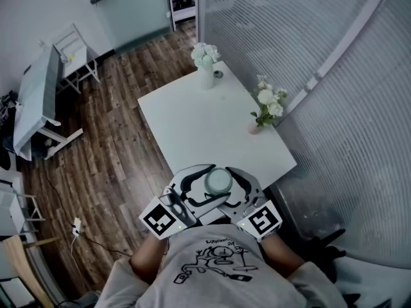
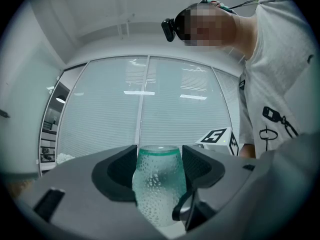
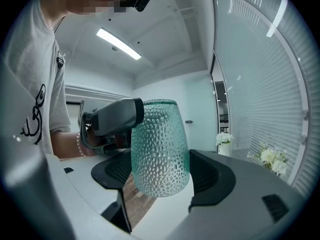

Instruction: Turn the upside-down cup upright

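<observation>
The left gripper (image 1: 204,186) reaches in about level from the left side. Its own view shows both pads set against the cup (image 1: 218,181) high up, near the closed end, and I read that as a grip. The right gripper view backs this, with one left jaw lying against the cup's upper flank.

The cup is in the middle, between the two grippers, at the near corner of the table (image 1: 192,120), right under the head camera. Its long axis stands upright, closed end up and wide mouth down, so it is not yet turned. I cannot tell whether the mouth rests on the tabletop or hangs just above it.

The right gripper (image 1: 232,185) comes in from the opposite side, tipped slightly downward, facing the left one. The cup's wider lower half stands between its jaws and fills nearly the whole gap. The pads are flush with the wall or just shy of it, and I cannot tell whether they press.

As I judge it, the flip turns on this: the cup's axis lies crosswise to the line each gripper points along, so rolling my left wrist about that line would swing the mouth up. The left has the sure hold. The right jaws bracket the lower half, so they would have to roll along or back off first, or the rim would strike them.
</observation>
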### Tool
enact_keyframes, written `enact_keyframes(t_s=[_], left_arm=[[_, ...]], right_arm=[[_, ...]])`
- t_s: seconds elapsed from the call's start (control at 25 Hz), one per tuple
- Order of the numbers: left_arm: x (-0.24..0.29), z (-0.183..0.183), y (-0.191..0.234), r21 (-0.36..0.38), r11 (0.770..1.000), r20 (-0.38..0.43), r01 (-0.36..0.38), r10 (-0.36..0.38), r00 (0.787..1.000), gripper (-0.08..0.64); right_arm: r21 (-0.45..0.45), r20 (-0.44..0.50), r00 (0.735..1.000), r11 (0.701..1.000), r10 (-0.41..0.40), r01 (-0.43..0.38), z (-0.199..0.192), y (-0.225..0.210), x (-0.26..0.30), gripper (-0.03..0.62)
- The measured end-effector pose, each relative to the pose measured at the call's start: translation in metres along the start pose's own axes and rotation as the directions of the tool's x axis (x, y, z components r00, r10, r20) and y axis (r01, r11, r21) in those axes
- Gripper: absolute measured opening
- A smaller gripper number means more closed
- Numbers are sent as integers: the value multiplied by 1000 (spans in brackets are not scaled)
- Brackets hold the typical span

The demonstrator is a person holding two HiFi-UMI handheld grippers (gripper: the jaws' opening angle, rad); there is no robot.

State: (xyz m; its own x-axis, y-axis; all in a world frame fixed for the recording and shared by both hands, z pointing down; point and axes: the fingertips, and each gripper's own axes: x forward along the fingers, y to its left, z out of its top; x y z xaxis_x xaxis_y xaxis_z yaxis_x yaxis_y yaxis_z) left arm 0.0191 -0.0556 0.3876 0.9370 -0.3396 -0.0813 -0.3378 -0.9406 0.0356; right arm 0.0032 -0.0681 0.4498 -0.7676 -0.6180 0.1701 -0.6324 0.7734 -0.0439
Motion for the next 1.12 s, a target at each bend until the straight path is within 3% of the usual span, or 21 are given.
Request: enact_keyframes(t_s=[0.48, 0.8, 0.96, 1.12], left_arm=[[7, -32, 9, -33, 999, -48, 2, -4, 999, 284], [11, -59, 17, -11, 1000, -78, 23, -24, 997, 284], [13, -73, 23, -61, 998, -94, 11, -17, 995, 284], [17, -87, 27, -5, 999, -90, 38, -38, 995, 284]], right_arm=[[27, -86, 996, 1000, -3, 5, -36, -11, 8, 370], [49, -149, 989, 999, 3, 4, -64, -19, 17, 368], [53, -185, 983, 999, 5, 5, -77, -24, 21, 368], [57, -225, 974, 998, -2, 15, -93, -31, 26, 368]])
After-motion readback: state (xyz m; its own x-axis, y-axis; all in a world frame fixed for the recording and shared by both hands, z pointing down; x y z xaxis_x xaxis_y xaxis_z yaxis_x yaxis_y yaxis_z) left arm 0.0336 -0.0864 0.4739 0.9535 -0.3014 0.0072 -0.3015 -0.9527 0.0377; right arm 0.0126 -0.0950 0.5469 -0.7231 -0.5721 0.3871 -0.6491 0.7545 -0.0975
